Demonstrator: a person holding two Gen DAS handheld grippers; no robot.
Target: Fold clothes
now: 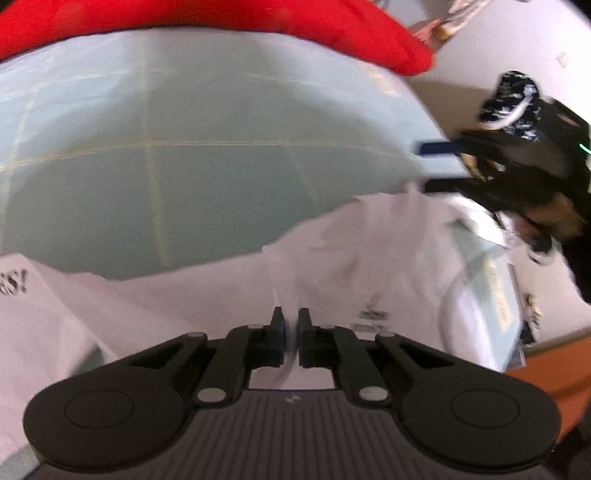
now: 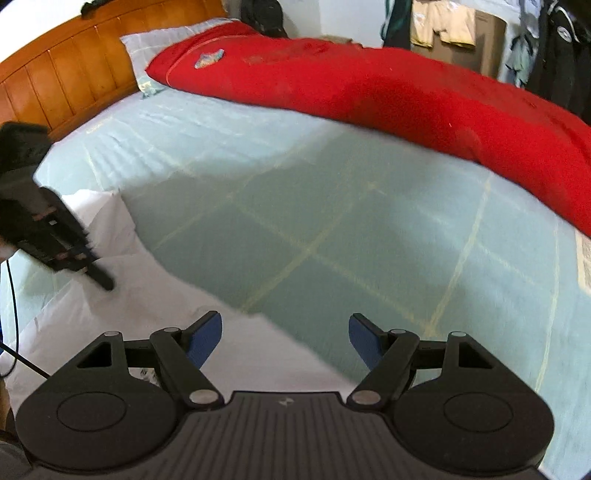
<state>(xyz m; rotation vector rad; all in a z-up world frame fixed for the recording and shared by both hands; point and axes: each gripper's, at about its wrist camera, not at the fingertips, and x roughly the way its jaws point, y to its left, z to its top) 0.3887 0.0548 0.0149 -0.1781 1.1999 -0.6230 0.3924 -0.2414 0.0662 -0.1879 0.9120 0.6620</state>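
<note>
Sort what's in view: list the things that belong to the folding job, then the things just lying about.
Job:
white shirt
left gripper, shut on the shirt
right gripper, open
bed sheet, the folding surface

Lying about:
red blanket
pillow
wooden headboard
hanging clothes

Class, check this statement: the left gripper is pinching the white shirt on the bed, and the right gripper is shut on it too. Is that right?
Not quite. The left gripper does pinch the white shirt on the bed, but the right wrist view shows the right gripper open, holding nothing.
</note>
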